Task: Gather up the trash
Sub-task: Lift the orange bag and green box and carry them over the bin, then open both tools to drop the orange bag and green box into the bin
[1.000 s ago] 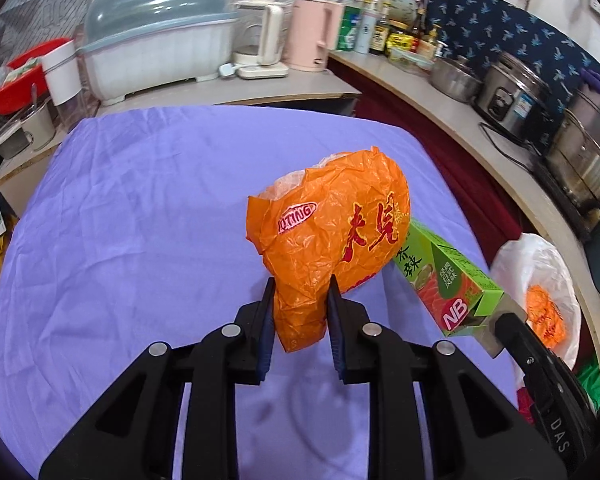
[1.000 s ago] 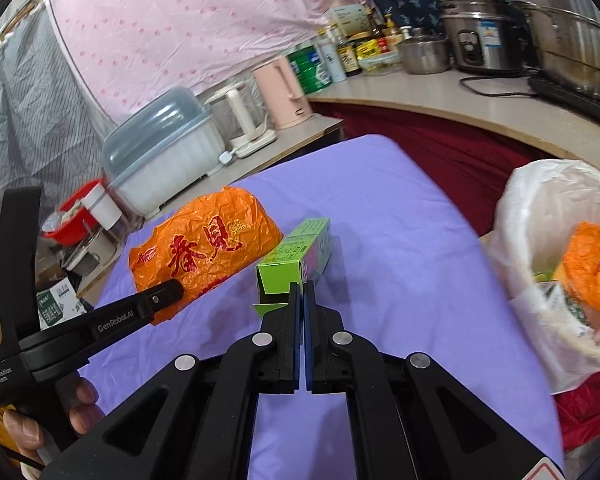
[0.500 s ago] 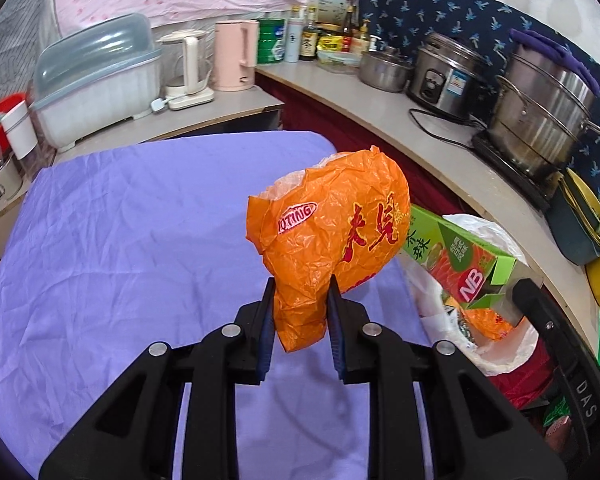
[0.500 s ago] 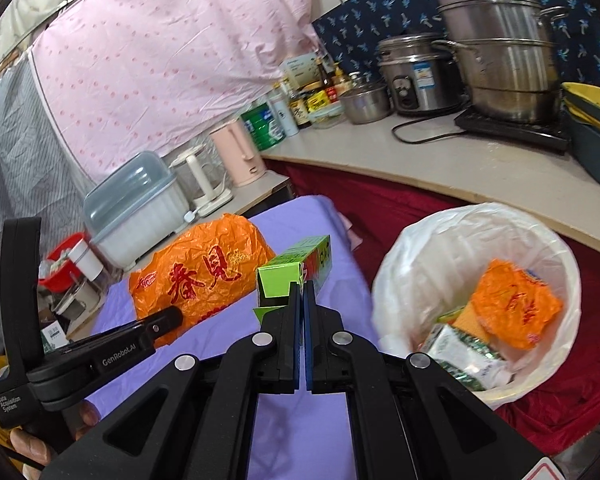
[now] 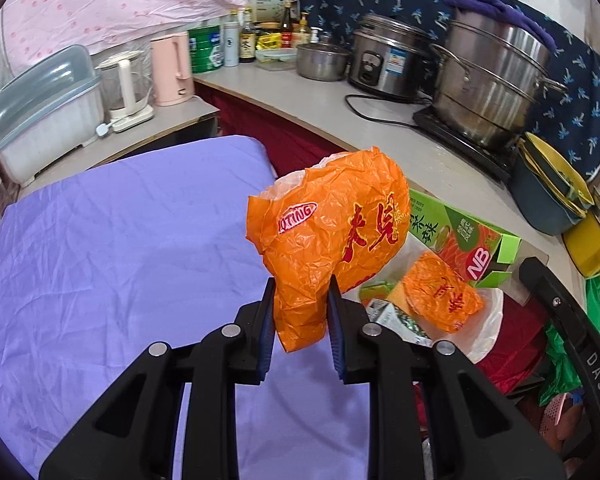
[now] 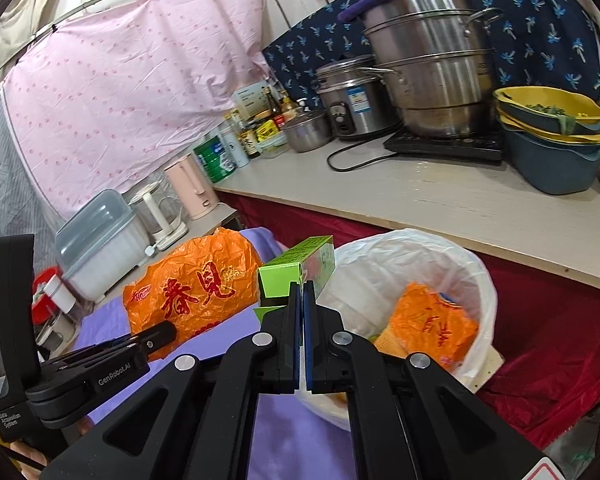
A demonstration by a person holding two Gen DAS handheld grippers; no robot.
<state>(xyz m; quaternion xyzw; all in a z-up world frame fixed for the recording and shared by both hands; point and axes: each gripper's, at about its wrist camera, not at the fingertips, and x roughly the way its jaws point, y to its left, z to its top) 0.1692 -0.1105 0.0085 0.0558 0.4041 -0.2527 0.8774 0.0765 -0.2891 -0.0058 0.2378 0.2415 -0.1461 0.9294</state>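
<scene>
A: What is seen from the left wrist?

B: An orange wrapper is clamped at its lower tail between the two fingers of the left gripper. It is held upright, its long axis running up from the fingers and leaning toward the counter. It is carried past the edge of the purple cloth, just beside the white-lined bin. Behind it, a green carton is seen over the bin, its long axis lying nearly level, one end hidden by the wrapper. Another orange wrapper is seen lying inside the bin.

A: And from the right wrist?

B: The right gripper is pressed together on a flap of the green carton. The carton is pointed away from the camera, its far end raised over the near rim of the bin. The orange wrapper is held left of the bin, above the purple cloth.
</scene>
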